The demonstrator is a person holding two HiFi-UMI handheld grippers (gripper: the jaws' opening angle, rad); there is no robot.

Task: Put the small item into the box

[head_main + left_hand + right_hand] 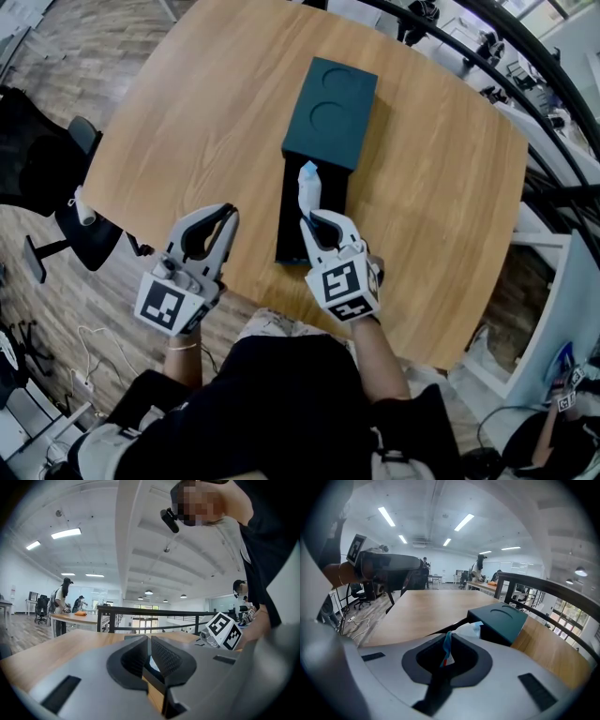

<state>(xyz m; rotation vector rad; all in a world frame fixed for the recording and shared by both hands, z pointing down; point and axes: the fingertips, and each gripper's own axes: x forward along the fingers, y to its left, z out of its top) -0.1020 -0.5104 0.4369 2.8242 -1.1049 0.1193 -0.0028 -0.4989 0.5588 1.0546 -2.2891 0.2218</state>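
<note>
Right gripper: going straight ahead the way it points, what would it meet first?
Probably the teal box lid, just beyond the small packet it holds; depth is unclear.

Box (330,112) dk teal, small item (308,186) wht/blue, table (187,141) lt wood-grain, floor (66,47) grey-brown.

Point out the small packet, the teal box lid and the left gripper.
small packet (308,183), head view: on its white upper part.
teal box lid (330,112), head view: middle of its top face.
left gripper (228,214), head view: where its jaw tips come together.
</note>
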